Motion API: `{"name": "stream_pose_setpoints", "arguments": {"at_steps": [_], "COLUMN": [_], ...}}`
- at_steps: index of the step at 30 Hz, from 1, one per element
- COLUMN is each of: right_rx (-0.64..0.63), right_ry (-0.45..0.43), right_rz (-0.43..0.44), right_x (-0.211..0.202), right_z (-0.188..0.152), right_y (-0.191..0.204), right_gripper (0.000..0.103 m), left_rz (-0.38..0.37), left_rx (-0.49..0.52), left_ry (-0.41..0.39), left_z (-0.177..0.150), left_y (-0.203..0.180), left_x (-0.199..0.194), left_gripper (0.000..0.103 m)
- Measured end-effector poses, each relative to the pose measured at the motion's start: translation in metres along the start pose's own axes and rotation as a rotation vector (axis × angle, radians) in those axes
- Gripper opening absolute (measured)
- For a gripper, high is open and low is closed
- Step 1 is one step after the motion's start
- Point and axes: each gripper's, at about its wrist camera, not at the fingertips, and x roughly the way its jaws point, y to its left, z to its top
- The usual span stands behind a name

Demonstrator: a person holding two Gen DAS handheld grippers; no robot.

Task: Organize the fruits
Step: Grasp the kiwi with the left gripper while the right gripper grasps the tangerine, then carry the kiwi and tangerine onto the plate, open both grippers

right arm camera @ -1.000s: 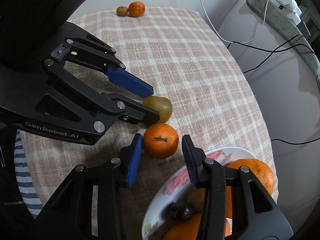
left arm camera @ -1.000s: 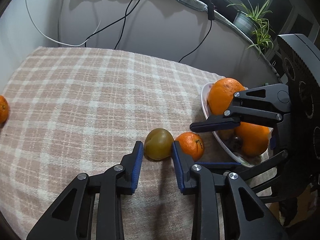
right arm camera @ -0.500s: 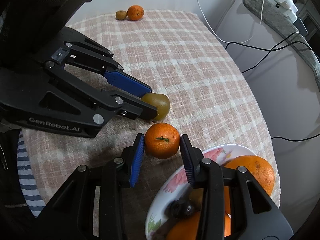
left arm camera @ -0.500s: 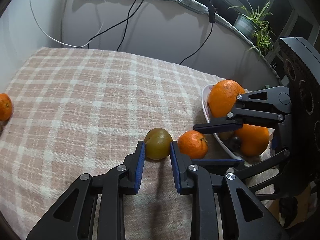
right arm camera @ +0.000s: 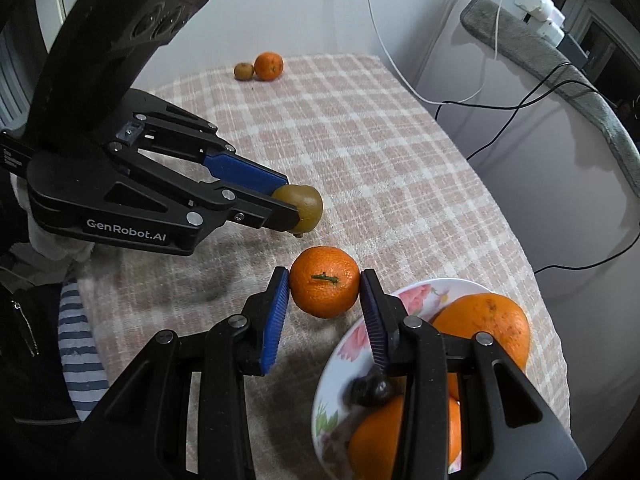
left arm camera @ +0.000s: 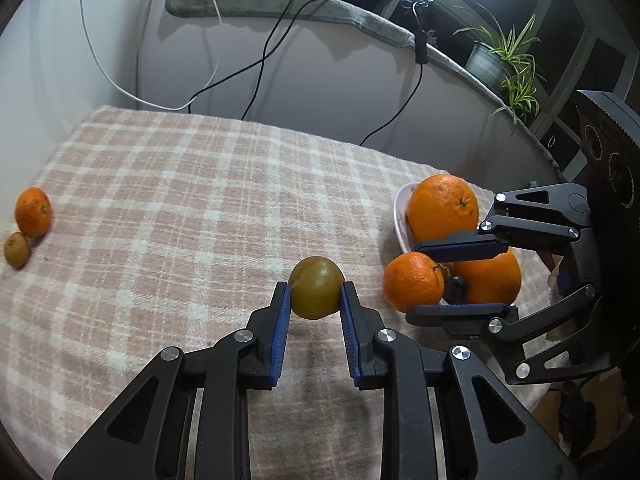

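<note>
The flowered plate (right arm camera: pixel 348 344) served as the landmark, set at the edge of the table under a pink checked cloth (left arm camera: pixel 180 200). Two large oranges were seen lying in it: one (left arm camera: pixel 442 206) at the plate's far side, the other (left arm camera: pixel 490 278) nearer the right gripper's body, with a small dark fruit (right arm camera: pixel 368 390) lying between them on the plate's floor.

The right gripper (right arm camera: pixel 325 304) was closed on a small mandarin (right arm camera: pixel 324 286), its blue pads pressed to both sides of the fruit. The mandarin was held just beside the plate's rim, on the side facing the open cloth, and appeared lifted off the cloth, a shadow being visible beneath it. Its green stem was turned towards the right wrist camera.

The left gripper (left arm camera: pixel 314 306) was closed on a greenish-brown fruit (left arm camera: pixel 316 292), the pads gripping it at both flanks. This fruit was held a little farther from the plate than the mandarin, near it but not touching. In the right wrist view it appeared raised just clear of the cloth.

Well away from the plate, at the opposite end of the table, a second mandarin (left arm camera: pixel 34 212) and a small brown fruit (left arm camera: pixel 16 249) were seen lying on the cloth, close beside each other.

A striped sleeve (right arm camera: pixel 78 344) was visible below the left gripper.
</note>
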Motion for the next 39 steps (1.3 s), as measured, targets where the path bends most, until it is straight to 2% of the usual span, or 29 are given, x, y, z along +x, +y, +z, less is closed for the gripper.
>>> {"name": "stream_pose_setpoints", "arguments": {"at_steps": [11,22,39], "right_rx": [0.07,0.205,0.388], "right_ry": [-0.066,-0.119,-0.137], "right_rz": [-0.026,-0.083,-0.134], "right_x": [-0.037,-0.076,-0.093], "right_z": [-0.018,-0.059,-0.122], "right_y": [-0.01,-0.044,-0.091], "right_gripper": [0.038,0.038,0.038], "left_rz": [-0.009,-0.038,-0.079], "left_rx": [0.024,0.058,0.072], "left_ry": [-0.034,-0.042,-0.028], "left_z": [0.0,0.001,0.005], "left_y": [-0.022,-0.051,-0.078], "left_x": [-0.015,-0.015,0.002], "left_gripper": [0.023,0.023,0.023]}}
